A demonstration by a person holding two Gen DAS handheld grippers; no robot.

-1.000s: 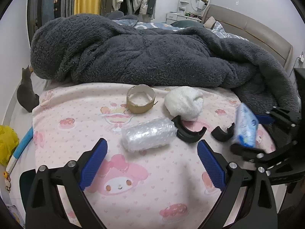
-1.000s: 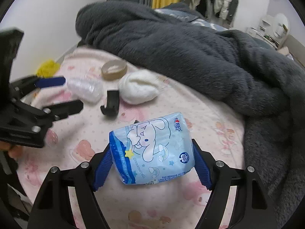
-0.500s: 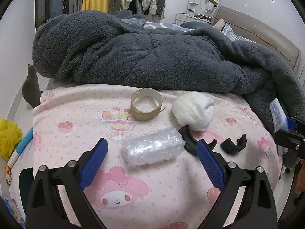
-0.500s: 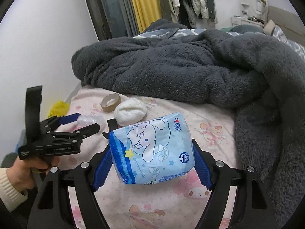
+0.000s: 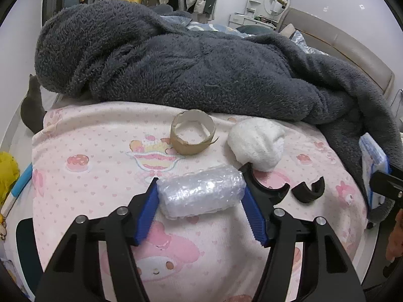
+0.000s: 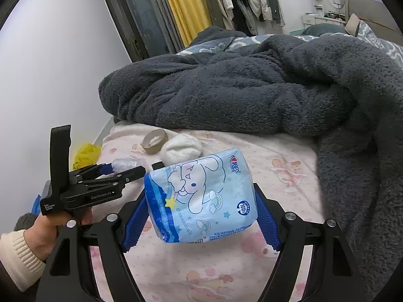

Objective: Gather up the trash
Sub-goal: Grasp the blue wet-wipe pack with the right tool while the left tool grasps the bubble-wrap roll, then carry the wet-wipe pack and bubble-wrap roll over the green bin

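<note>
A dark grey fluffy fleece blanket (image 5: 201,68) lies heaped across the far part of the bed, spilling down the right side. Nearer, the pale pink cartoon-print bedsheet (image 5: 88,138) carries the trash. The right gripper (image 6: 201,216) pinches a light blue plastic tissue pack printed with a white cartoon dog (image 6: 201,198) between its blue pads, holding it above the sheet. The left gripper (image 5: 201,196) is closing its jaws around a clear rolled bundle of bubble wrap (image 5: 201,193) that lies on the sheet; the blue pads (image 5: 147,207) sit right at both ends of the roll. A hand with a cream knitted cuff (image 6: 47,229) grips the left gripper's handle. Beyond the bubble wrap rest a white fluffy wad of cotton-like material (image 5: 257,143) and, to its left, a torn brown cardboard tape ring (image 5: 192,136). Two black curved plastic pieces (image 5: 306,191) lie just right of the roll, the larger one touching the white wad.
</note>
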